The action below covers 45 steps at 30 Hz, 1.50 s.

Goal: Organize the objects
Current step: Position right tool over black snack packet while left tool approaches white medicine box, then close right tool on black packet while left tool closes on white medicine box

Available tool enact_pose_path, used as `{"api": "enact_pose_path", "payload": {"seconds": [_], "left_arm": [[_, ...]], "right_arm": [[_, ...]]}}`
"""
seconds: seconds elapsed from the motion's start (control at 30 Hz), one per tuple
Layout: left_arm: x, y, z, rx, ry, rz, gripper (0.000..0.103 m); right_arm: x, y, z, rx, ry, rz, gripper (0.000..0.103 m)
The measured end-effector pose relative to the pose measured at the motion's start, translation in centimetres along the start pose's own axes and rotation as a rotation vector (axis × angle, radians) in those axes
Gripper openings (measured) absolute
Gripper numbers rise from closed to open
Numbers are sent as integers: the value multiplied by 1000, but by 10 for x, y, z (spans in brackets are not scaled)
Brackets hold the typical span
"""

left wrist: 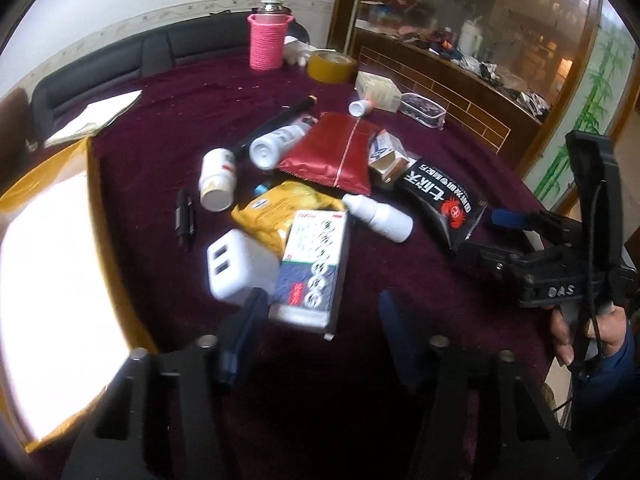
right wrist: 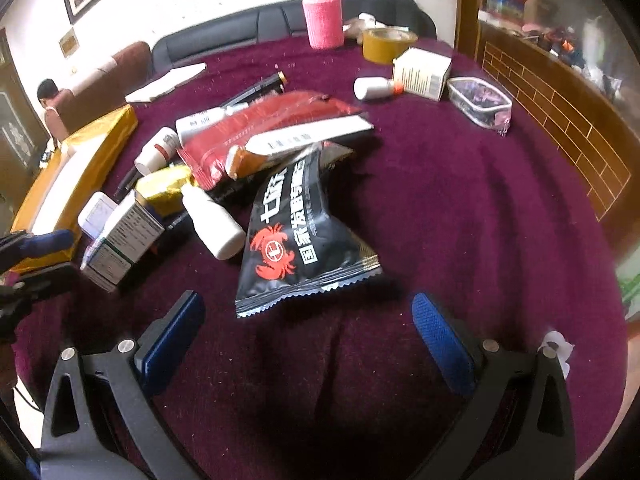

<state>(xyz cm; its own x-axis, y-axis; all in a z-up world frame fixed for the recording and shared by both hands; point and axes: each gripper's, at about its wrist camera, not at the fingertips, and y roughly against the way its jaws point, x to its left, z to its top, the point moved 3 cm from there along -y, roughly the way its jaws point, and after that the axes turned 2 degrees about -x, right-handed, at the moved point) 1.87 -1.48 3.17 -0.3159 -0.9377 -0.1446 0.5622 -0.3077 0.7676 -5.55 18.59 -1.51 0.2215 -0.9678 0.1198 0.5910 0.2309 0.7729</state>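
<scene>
Meanwhile, both grippers hover over the maroon table [right wrist: 460, 208], fingers spread wide and holding nothing. Near the left gripper [left wrist: 320, 320] lie a blue-and-white box [left wrist: 310, 264] and a white charger [left wrist: 238, 266], touching. Just ahead of the right gripper [right wrist: 308, 316] lies a black crab-print packet [right wrist: 296, 244], beside a white bottle [right wrist: 212, 222].
</scene>
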Motion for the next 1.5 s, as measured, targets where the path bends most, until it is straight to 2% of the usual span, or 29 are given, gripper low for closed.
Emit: {"api": "enact_pose_path", "payload": {"seconds": [0.2, 0.4, 0.43, 0.5, 0.53, 0.83, 1.0, 1.1, 1.17, 1.2, 1.23, 1.27, 1.3, 1.33, 1.37, 1.43, 1.5], "left_arm": [[0, -20, 11, 50, -28, 27, 49], [-6, -43, 16, 99, -50, 11, 49], [-7, -48, 15, 112, -48, 8, 47], [-12, -59, 11, 139, -61, 18, 29], [-13, -63, 8, 146, -53, 13, 29], [-10, -36, -16, 91, 24, -29, 29], [-10, -28, -16, 73, 44, -42, 29], [-9, -25, -15, 61, 49, -51, 29], [-9, -24, -14, 56, 49, -51, 29], [-9, -24, -15, 56, 51, -53, 29], [-8, -23, -15, 55, 53, -57, 29], [-8, -23, -17, 53, 55, -58, 29], [-7, -24, -17, 53, 56, -60, 29], [-6, -24, -17, 52, 60, -63, 29], [-4, -25, -17, 51, 65, -66, 29], [-1, -27, -17, 51, 77, -73, 29], [1, -26, -17, 44, 84, -81, 29]], "right_arm": [[0, 7, 2, -39, 1, 27, 103], [-7, 12, 5, -61, -13, 43, 103], [-9, 12, 5, -62, -17, 49, 103], [-13, 12, 6, -66, -30, 55, 103], [-14, 11, 7, -63, -36, 51, 103], [-21, 5, 26, -60, -30, 44, 102], [-17, -8, 45, -40, -20, 46, 99], [-5, -20, 57, -18, 30, 8, 99], [0, -34, 60, 25, 71, -47, 91], [1, -42, 60, 48, 76, -68, 82], [0, -51, 59, 81, 76, -76, 65], [-2, -60, 57, 120, 71, -74, 54], [-4, -66, 53, 143, 61, -66, 51], [-5, -62, 52, 106, 71, -80, 39], [-7, -60, 50, 105, 74, -94, 38], [-14, -50, 44, 84, 34, -48, 38], [-19, -40, 37, 67, 19, -46, 38]]}}
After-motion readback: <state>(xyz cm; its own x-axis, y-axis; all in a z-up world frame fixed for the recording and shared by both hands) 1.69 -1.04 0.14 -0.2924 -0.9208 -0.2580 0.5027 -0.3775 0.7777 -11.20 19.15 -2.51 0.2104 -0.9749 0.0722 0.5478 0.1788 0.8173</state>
